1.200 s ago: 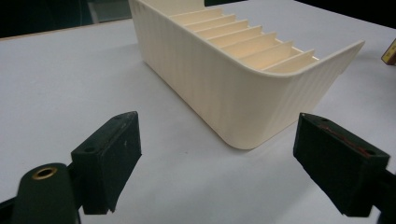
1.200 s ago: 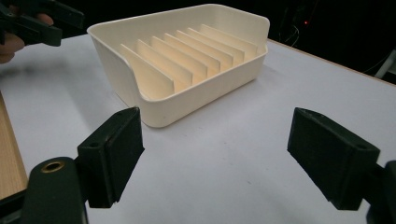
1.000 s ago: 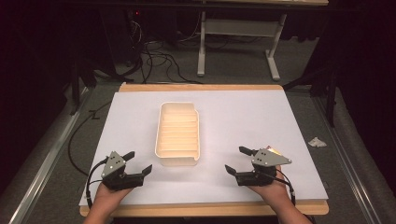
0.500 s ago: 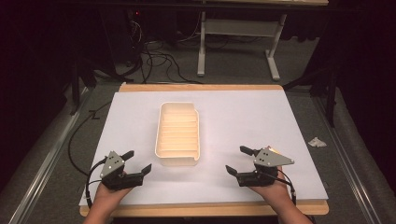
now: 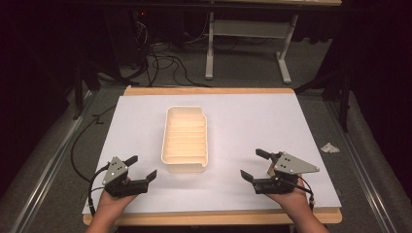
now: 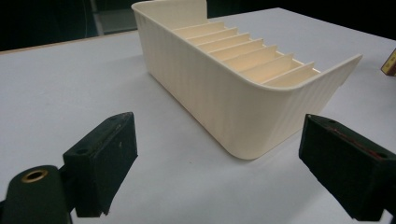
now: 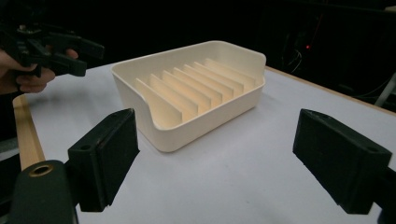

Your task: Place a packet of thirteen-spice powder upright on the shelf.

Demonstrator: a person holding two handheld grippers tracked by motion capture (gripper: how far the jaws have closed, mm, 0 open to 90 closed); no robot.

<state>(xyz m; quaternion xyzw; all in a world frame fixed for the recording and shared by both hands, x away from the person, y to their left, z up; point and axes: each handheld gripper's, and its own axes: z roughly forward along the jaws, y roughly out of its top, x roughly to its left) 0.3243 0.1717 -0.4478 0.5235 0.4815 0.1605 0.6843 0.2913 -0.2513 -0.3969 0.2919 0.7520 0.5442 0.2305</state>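
A cream ribbed tray point(image 5: 185, 140) with several inner dividers stands in the middle of the white table top point(image 5: 243, 121). My left gripper point(image 5: 142, 167) rests near the front left edge, open and empty, with the tray point(image 6: 243, 79) close ahead of its jaws. At the front right my right gripper point(image 5: 254, 165) is open and empty too, aimed at the tray point(image 7: 191, 93) from a short distance. The other hand with the left gripper point(image 7: 70, 53) shows beyond the tray in the right gripper view.
A crumpled white scrap point(image 5: 330, 147) lies on the floor to the right of the table. Behind the table stand a metal desk frame point(image 5: 248, 39) and cables point(image 5: 160, 53). A small red and yellow thing point(image 6: 389, 63) peeks in at the left gripper view's right edge.
Both grippers have barely shifted; each stays open at the front of the table. The tray has not moved.
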